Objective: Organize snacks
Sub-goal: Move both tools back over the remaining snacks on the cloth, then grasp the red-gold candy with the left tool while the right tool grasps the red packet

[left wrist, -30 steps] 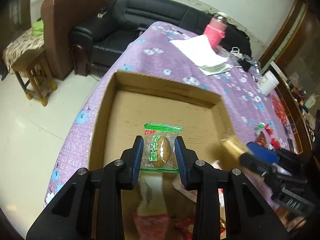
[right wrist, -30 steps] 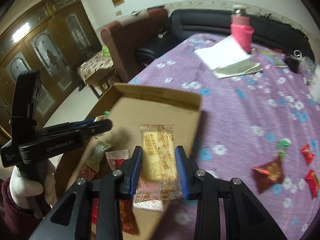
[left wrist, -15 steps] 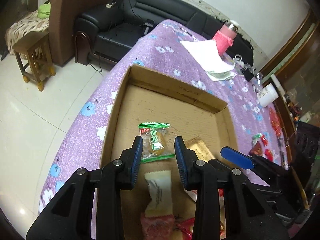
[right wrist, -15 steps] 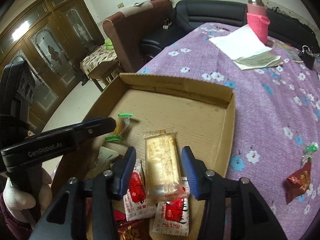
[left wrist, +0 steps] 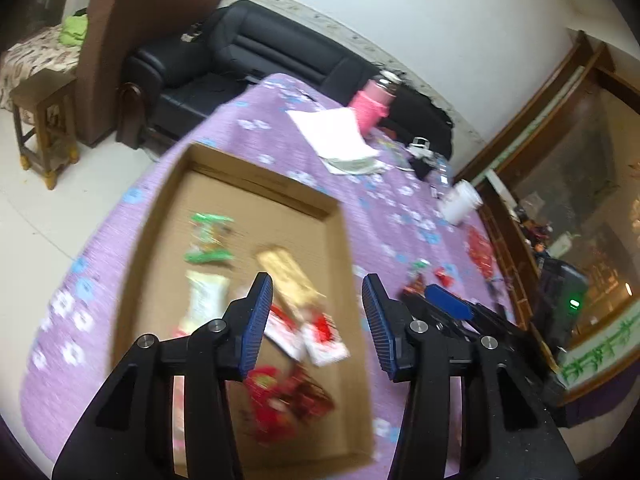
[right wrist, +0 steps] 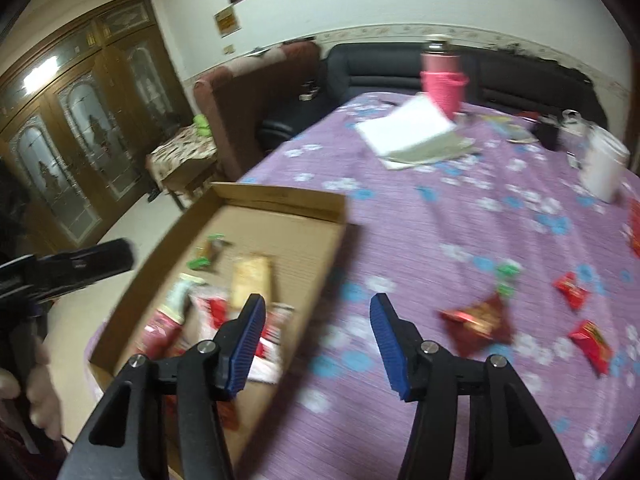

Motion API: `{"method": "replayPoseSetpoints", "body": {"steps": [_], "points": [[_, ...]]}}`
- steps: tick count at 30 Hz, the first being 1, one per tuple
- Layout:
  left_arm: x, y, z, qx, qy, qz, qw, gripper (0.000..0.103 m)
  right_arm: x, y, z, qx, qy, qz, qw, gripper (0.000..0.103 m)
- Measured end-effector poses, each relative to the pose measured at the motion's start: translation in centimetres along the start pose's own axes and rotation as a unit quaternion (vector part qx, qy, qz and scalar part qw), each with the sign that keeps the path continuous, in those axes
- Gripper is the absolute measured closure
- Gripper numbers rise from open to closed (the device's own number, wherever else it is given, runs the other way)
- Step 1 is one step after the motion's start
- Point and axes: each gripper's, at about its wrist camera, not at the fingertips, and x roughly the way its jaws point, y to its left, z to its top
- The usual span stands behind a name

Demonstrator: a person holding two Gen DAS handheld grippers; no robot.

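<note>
A shallow cardboard box [left wrist: 256, 176] [right wrist: 280, 200] lies on the purple flowered tablecloth. In it lie a green-wrapped snack [left wrist: 209, 238] [right wrist: 208, 250], a golden biscuit packet [left wrist: 288, 272] [right wrist: 252, 274], a white packet [left wrist: 204, 296] and several red packets [left wrist: 288, 400]. My left gripper [left wrist: 316, 320] is open and empty above the box's near right part. My right gripper [right wrist: 316, 332] is open and empty over the box's right edge. Loose red snacks [right wrist: 478, 320] [right wrist: 572, 288] [right wrist: 592, 344] and a green candy [right wrist: 506, 274] lie on the cloth to the right.
A pink bottle [right wrist: 442, 80], white papers [right wrist: 404, 128] and a white cup [right wrist: 602, 168] stand at the far side of the table. A black sofa [left wrist: 256, 60] and a brown armchair [left wrist: 120, 40] stand beyond. The table's left edge drops to the floor [left wrist: 60, 208].
Both grippers opened wide and pulled back and up. The green snack and the golden packet now lie loose in the box. The right gripper swung right, toward the loose snacks.
</note>
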Motion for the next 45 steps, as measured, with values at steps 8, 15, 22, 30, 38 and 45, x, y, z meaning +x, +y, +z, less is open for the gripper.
{"method": "replayPoseSetpoints", "body": {"steps": [8, 15, 22, 30, 38, 45], "points": [[1.3, -7.1, -4.6, 0.059, 0.035, -0.047, 0.9965, 0.042, -4.8, -11.2, -3.6, 0.093, -0.011, -0.079, 0.993, 0.045], [6.6, -11.5, -8.2, 0.092, 0.110, -0.055, 0.9882, 0.042, -7.4, -17.9, -7.0, 0.154, -0.008, -0.117, 0.981, 0.045], [10.6, -14.6, -11.6, 0.140, 0.162, -0.052, 0.9756, 0.042, -7.1, -20.0, -7.9, 0.176, -0.008, -0.111, 0.978, 0.045], [13.3, -15.1, -13.9, 0.173, 0.173, -0.028, 0.9692, 0.042, -5.0, -18.8, -6.6, 0.152, 0.012, -0.082, 0.985, 0.045], [12.7, -13.7, -14.2, 0.140, 0.150, -0.078, 0.9756, 0.031, -1.0, -15.1, -1.8, 0.084, 0.034, -0.065, 0.994, 0.045], [12.1, -12.9, -14.4, 0.127, 0.138, -0.117, 0.9753, 0.030, 5.0, -13.1, 1.9, 0.084, 0.089, -0.056, 0.991, 0.045]]}}
